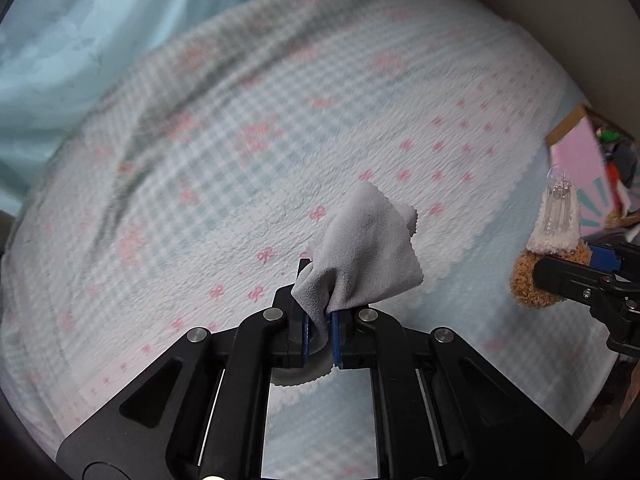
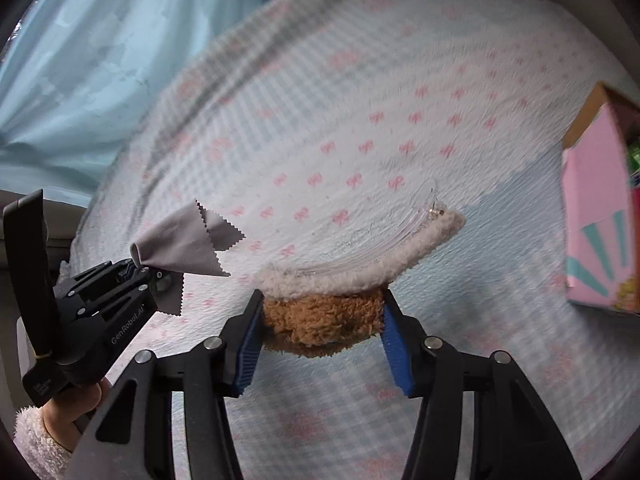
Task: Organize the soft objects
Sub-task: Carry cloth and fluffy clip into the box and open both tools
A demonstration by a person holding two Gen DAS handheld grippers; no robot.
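My left gripper [image 1: 320, 330] is shut on a grey cloth [image 1: 360, 256] with zigzag edges and holds it above the bed. The cloth also shows in the right wrist view [image 2: 184, 244], at the left gripper's [image 2: 154, 274] tip. My right gripper [image 2: 322, 334] is shut on a fluffy brown and white hair clip [image 2: 324, 320] with a clear plastic claw [image 2: 384, 244], held above the bed. In the left wrist view the hair clip [image 1: 548, 256] and the right gripper [image 1: 588, 276] are at the far right.
A checked blue and white blanket [image 1: 240, 140] with pink bows covers the bed. A pink cardboard box [image 2: 596, 216] holding several items stands at the right, also seen in the left wrist view [image 1: 584, 172]. A light blue curtain [image 2: 100, 60] hangs at the back left.
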